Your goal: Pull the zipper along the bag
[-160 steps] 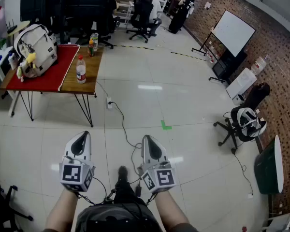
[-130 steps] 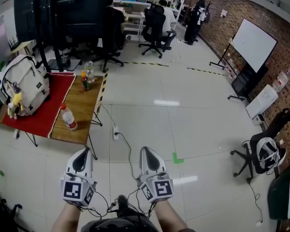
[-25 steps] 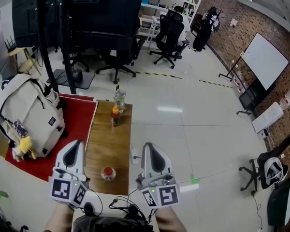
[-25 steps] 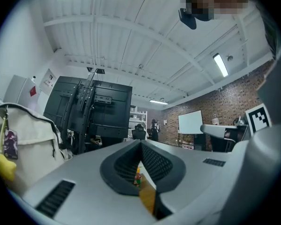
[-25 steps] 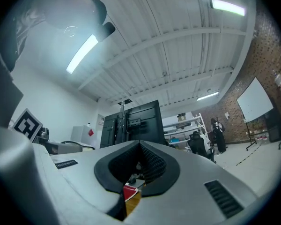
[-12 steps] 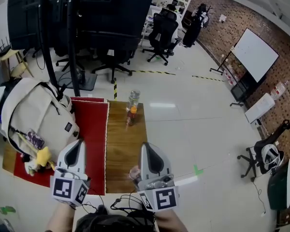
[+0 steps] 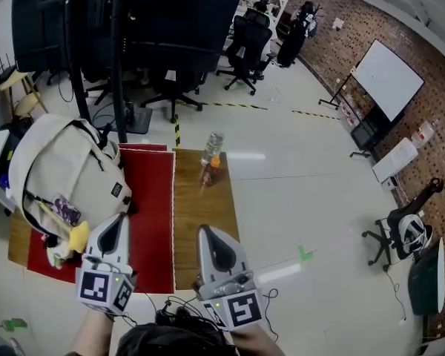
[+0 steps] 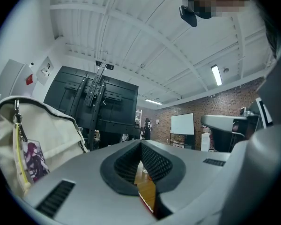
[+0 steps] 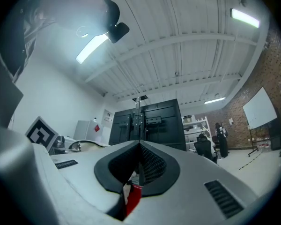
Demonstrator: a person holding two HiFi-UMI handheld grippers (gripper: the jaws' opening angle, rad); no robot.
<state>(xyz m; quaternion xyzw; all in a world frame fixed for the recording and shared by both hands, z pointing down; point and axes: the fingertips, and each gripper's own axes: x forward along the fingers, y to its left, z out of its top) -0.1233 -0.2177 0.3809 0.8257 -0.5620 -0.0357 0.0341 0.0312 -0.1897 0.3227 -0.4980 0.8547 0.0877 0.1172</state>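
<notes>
A cream backpack [image 7: 67,173] stands on the red cloth [image 7: 152,199] at the left of a wooden table [image 7: 204,206]; a yellow plush charm [image 7: 76,237] and a picture tag [image 7: 63,210] hang from its near side. Its zipper is too small to make out. My left gripper [image 7: 119,219] is shut and empty, hovering just right of the charm, near the cloth's front edge. The same backpack [image 8: 33,139] fills the left of the left gripper view, beside the gripper [image 8: 141,148]. My right gripper [image 7: 210,233] is shut and empty over the table's near right part; in its own view the right gripper [image 9: 139,150] points at a dark rack.
Two bottles [image 7: 211,153] stand at the table's far end. Behind it stands a black rack with a pole [image 7: 119,58] and office chairs [image 7: 245,43]. A whiteboard [image 7: 386,76] and a brick wall are at the right, with tiled floor [image 7: 304,199] between.
The view has closed in on the table and shifted left. Both grippers now hang over its near edge; the right one covers the red-capped bottle seen beside it earlier. Jaws stayed shut.
</notes>
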